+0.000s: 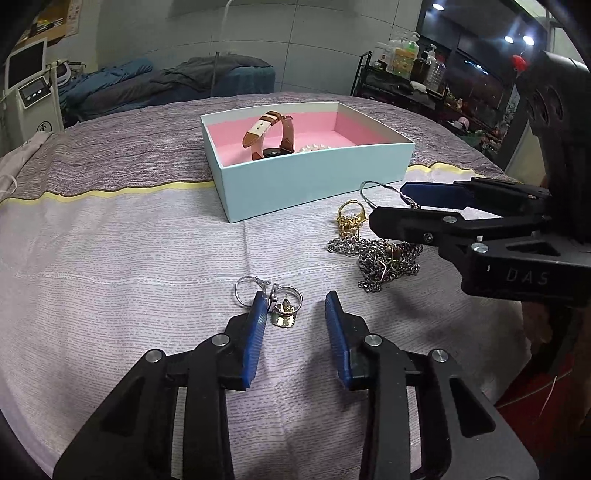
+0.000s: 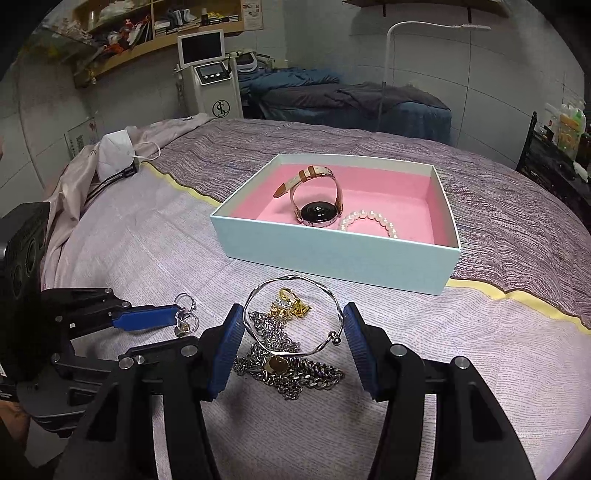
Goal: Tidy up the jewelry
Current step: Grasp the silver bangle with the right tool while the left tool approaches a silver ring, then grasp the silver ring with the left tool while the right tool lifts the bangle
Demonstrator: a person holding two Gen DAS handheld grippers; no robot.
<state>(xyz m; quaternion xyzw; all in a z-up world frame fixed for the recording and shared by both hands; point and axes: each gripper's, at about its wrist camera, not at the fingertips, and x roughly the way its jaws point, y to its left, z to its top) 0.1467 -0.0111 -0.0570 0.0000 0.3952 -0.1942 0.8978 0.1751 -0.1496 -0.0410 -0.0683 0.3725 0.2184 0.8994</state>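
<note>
**Silver bangle clamped, rings between the other jaws**

Silver wire forms the bangle (image 2: 291, 317), which sits between the right gripper (image 2: 293, 347) pads, both touching its sides, above a heap of steel chain (image 2: 288, 365) and gold pieces (image 2: 293, 304). The left gripper (image 1: 295, 325) stands partly open on the cloth (image 1: 129, 258); small rings (image 1: 275, 301) lie at its left pad, the right pad apart from them. The pale blue box (image 2: 332, 254), lined pink, holds a watch (image 2: 317, 214) and a pearl bracelet (image 2: 369, 221).

A grey tiled wall (image 2: 332, 55) stands behind a low bed with dark blue bedding (image 2: 351, 96). Left of the bed stands a white machine with a screen (image 2: 208, 74), under wooden shelves (image 2: 147, 33).
</note>
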